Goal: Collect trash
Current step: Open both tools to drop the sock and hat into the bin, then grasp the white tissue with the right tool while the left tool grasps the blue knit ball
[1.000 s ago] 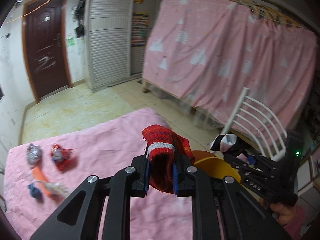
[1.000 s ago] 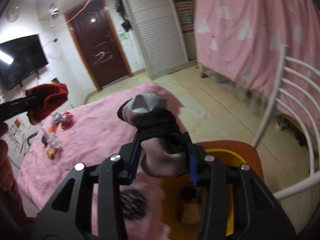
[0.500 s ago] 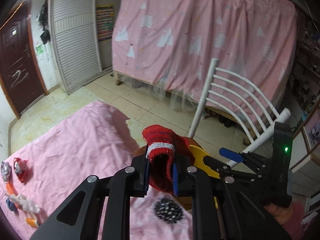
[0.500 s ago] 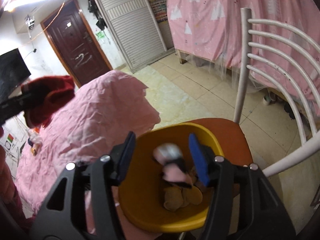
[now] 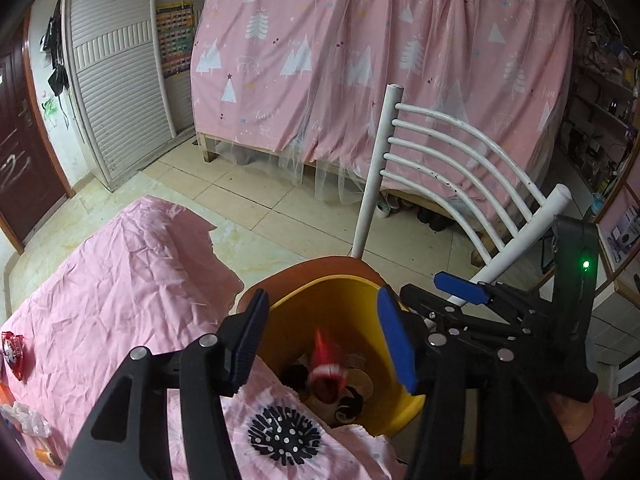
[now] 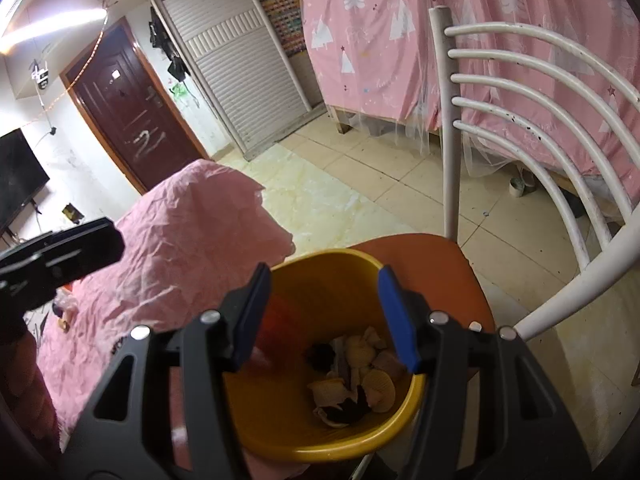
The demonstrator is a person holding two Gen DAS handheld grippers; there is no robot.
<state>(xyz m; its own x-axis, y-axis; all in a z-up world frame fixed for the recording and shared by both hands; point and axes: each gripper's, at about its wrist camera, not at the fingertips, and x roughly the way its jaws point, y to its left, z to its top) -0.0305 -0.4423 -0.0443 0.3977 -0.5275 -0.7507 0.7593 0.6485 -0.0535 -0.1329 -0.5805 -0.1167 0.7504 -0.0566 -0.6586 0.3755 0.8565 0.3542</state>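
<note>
A yellow bin [image 5: 332, 280] [image 6: 320, 256] stands on an orange chair seat [image 6: 440, 256] beside the pink-covered table [image 5: 120, 280]. My left gripper [image 5: 324, 332] hangs over the bin with its jaws opening and nothing between the pads. A red knitted sock [image 5: 326, 364] is a blur, dropping inside the bin below it. My right gripper [image 6: 326, 312] [image 5: 444, 296] is open above the same bin, empty. Beige scraps and a dark sock [image 6: 320, 354] lie at the bin's bottom. The left gripper's finger [image 6: 80, 248] shows at the left edge of the right wrist view.
The chair's white barred back [image 5: 460, 148] rises right behind the bin. A red wrapper [image 5: 12, 354], crumpled white paper [image 5: 24, 420] and an orange scrap [image 5: 44, 456] lie on the table's left part. A pink curtain [image 5: 380, 60] hangs beyond the tiled floor.
Both grippers swung right and down from the table to over the bin. The right one dropped its grey-black sock in first. The left one has just opened and the red sock is falling.
</note>
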